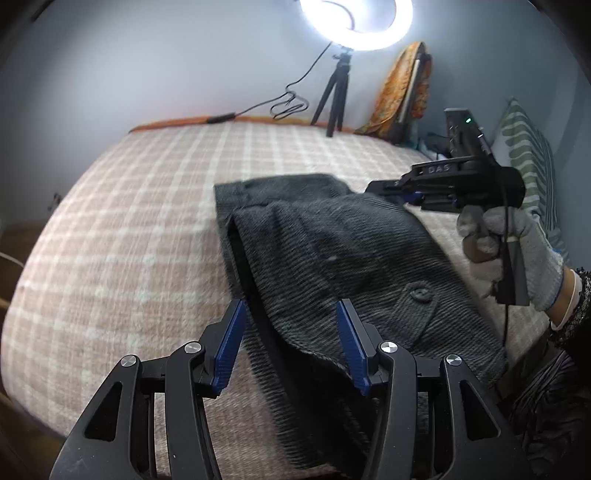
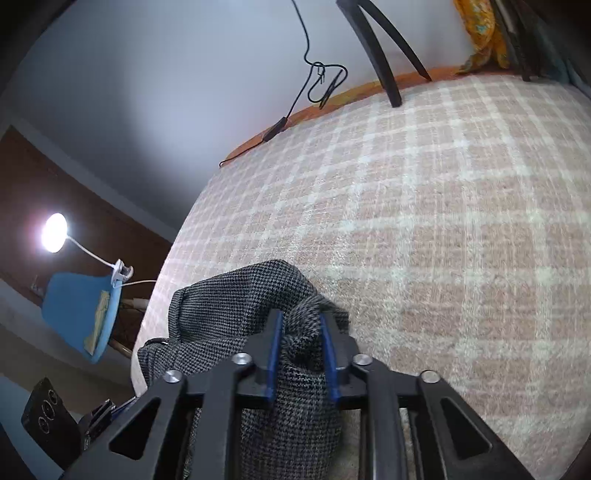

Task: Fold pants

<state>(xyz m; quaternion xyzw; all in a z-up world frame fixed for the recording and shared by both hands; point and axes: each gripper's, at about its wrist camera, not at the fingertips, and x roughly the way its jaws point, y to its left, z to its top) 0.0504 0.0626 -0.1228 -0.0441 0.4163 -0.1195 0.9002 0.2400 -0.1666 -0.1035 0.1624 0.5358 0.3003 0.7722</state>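
Grey pants (image 1: pixel 332 251) on checked bed (image 1: pixel 129 229); left gripper (image 1: pixel 291 343) spread wide over them; right gripper (image 2: pixel 301 350) clamping a bunched fold

A pink-and-white checked bedspread (image 1: pixel 122 229) covers the bed. A lit ring light (image 1: pixel 356 22) on a black tripod (image 1: pixel 332 99) stands at its far edge. A green striped pillow (image 1: pixel 532 158) lies at right. A blue chair (image 2: pixel 83 314) stands left of the bed, with a white clip lamp (image 2: pixel 55 232) attached.

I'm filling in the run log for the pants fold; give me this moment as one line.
stage: mid-fold | left tool: open over pants | right tool: shut on pants, bunched fabric lifted | surface: checked bedspread
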